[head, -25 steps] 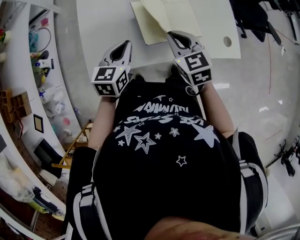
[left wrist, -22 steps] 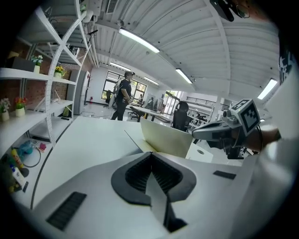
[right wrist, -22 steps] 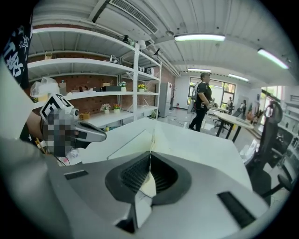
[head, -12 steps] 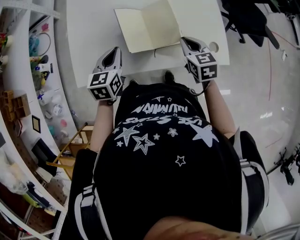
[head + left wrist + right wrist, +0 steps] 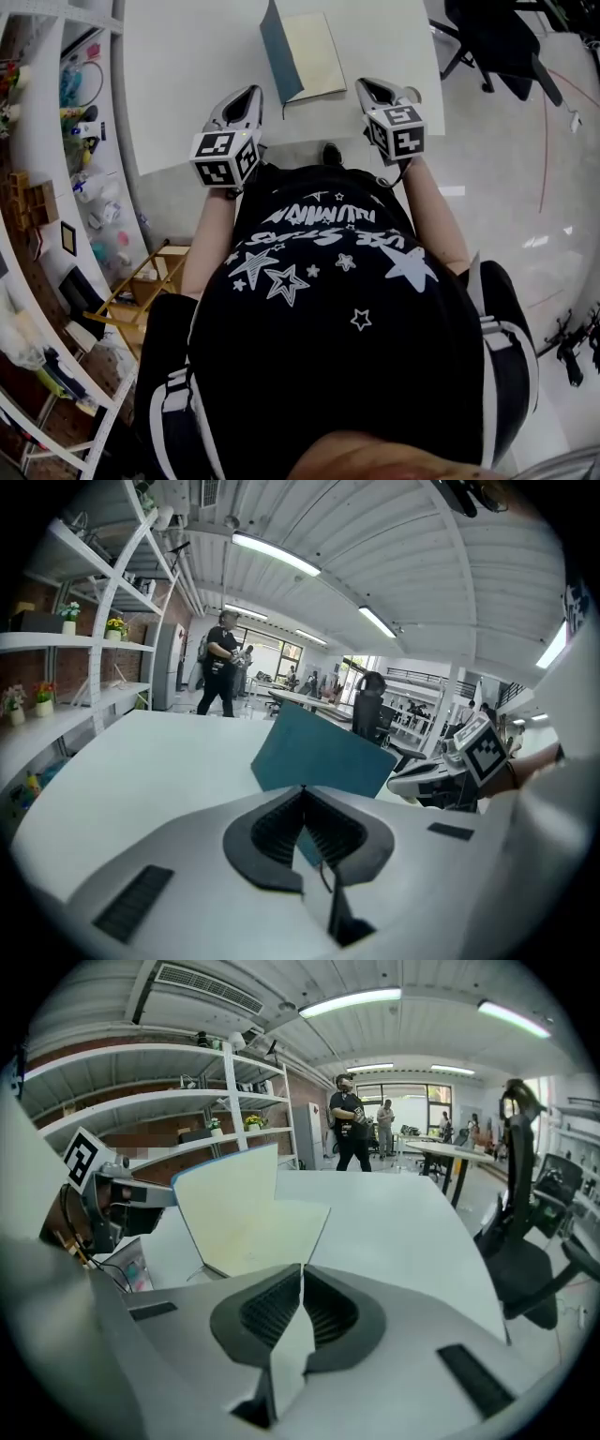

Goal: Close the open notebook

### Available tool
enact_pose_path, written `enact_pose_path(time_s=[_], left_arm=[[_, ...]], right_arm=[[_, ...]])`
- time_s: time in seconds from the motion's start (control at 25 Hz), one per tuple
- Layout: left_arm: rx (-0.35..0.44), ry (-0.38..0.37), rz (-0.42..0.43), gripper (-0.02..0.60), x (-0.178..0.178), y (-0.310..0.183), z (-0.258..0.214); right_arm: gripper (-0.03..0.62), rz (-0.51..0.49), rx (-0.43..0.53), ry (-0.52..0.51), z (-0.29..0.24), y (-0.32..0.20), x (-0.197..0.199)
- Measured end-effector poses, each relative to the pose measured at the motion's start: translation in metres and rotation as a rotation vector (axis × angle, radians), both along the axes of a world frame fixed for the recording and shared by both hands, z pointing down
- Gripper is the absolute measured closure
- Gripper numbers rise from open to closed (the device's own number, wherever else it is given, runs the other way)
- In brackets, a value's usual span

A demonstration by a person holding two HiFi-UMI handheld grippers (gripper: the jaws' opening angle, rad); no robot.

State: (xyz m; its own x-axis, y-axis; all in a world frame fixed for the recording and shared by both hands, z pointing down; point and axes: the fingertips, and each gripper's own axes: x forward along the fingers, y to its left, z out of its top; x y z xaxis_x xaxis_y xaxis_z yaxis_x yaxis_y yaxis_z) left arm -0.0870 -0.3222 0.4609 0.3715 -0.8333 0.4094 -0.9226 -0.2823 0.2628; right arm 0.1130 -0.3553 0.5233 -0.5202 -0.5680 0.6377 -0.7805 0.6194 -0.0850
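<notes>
**A:** Where is the notebook?

**B:** The notebook lies on the white table close to its near edge, beyond the two grippers and between them. Its right half is flat with a cream page facing up. Its teal cover on the left stands steeply tilted above the pages, so the book is only partly shut.

**A:** Is anything touching it?

**B:** No. The left gripper is near the raised cover on its left and clear of it. Its jaws are pressed together with nothing between them. The right gripper is near the flat half's right side, also apart from the book. Its jaws are likewise closed and empty.

**A:** And around them?

**B:** A black shirt printed with stars fills the lower part of the head view. White shelves holding small items run along the table's left side. A black office chair stands off the table's right edge. Two people stand far back in the room.
</notes>
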Motion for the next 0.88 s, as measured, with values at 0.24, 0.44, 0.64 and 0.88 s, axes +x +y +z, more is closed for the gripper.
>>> enact_pose_path(time_s=[0.24, 0.44, 0.64, 0.88], left_arm=[[-0.039, -0.01, 0.067, 0.568, 0.062, -0.02, 0.022], [-0.076, -0.046, 0.08, 0.568, 0.095, -0.026, 0.041], [-0.193, -0.073, 0.08, 0.568, 0.113, -0.026, 0.067], [-0.204, -0.069, 0.084, 0.568, 0.112, -0.028, 0.071]], right_arm=[[0.582, 0.007, 0.011, -0.03, -0.006, -0.003, 0.038], [0.582, 0.014, 0.024, -0.046, -0.011, -0.004, 0.069], [0.582, 0.001, 0.005, -0.075, -0.012, -0.005, 0.084], [0.582, 0.0, 0.076, -0.097, -0.031, -0.011, 0.079]])
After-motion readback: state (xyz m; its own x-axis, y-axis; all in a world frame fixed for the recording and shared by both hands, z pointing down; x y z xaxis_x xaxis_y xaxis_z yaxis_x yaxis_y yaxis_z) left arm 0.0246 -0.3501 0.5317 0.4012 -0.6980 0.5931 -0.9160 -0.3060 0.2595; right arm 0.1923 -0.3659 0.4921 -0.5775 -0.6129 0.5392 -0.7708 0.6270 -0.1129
